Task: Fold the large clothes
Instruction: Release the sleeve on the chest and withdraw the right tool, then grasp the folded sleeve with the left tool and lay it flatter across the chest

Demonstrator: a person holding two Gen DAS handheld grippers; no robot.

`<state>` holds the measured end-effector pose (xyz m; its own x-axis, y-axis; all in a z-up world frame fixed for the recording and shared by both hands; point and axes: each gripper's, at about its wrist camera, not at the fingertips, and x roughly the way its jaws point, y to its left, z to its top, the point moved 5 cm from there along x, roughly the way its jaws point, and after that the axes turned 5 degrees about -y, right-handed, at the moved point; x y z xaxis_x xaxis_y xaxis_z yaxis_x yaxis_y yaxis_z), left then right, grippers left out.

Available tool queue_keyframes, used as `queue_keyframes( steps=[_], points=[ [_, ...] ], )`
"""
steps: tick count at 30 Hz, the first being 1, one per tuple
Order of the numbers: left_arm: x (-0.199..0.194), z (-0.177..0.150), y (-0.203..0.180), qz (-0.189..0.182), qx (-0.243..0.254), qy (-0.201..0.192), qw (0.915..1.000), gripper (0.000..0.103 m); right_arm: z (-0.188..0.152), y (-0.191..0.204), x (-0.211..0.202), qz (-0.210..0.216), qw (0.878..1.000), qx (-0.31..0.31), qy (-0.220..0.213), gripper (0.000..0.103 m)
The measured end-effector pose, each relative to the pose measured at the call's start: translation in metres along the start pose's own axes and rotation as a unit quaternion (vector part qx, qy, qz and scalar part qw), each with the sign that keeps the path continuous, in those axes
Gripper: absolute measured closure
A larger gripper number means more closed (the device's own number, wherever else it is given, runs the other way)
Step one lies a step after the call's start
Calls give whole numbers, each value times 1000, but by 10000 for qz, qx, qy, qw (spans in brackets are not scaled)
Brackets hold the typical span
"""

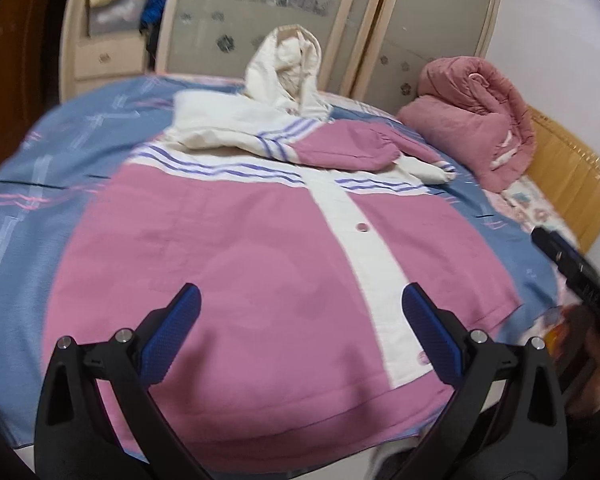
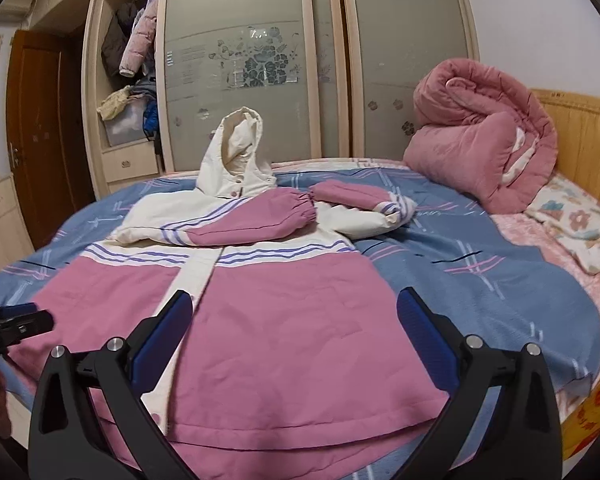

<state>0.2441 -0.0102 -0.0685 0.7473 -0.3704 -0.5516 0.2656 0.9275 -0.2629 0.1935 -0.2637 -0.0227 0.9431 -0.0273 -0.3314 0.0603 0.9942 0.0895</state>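
Both grippers, left (image 1: 300, 332) and right (image 2: 294, 334), hang released over the hem at frame bottom. Jacket (image 2: 260, 320) lies flat on the bed (image 2: 480, 280), sleeves crossed. I should pinch both hem corners evenly, then fold toward the hood (image 2: 236, 152).

black gripper (image 1: 300, 336), blue-padded jaws, silver screws

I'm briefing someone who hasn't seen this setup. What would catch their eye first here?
First, the pink and white hooded jacket spread front-up across the blue bedspread, both sleeves folded over its chest and its hood standing upright at the far end. Next, the rolled pink quilt piled by the wooden headboard. Both tools, left and right, hover open over the hem.
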Motion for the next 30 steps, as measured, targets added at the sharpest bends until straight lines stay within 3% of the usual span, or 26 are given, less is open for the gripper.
queue_keyframes(
  steps=[4,7,11,16,20,24,25,30],
  points=[
    [31,40,-21,-413,-150,414,9982,2,2,0,2,166,9997,162,15,1],
    [67,81,-52,-565,89,648,9963,2,3,-2,7,216,9994,251,63,1],
    [123,126,-92,-416,590,836,9939,2,5,-8,14,211,9989,394,109,1],
    [216,165,-152,-503,1027,1413,9833,2,7,-14,19,336,9976,574,176,1],
    [274,190,-183,-1020,562,1675,9790,2,6,-11,19,494,9968,574,241,1],
    [341,215,-203,-1443,-411,1783,9725,8,4,-10,17,639,9961,517,316,1],
    [353,219,-206,-1477,-516,1802,9711,12,4,-12,17,656,9959,523,328,1],
    [425,225,-213,-1493,-1307,1922,9611,13,2,-28,16,669,9946,690,404,1]
  ],
)
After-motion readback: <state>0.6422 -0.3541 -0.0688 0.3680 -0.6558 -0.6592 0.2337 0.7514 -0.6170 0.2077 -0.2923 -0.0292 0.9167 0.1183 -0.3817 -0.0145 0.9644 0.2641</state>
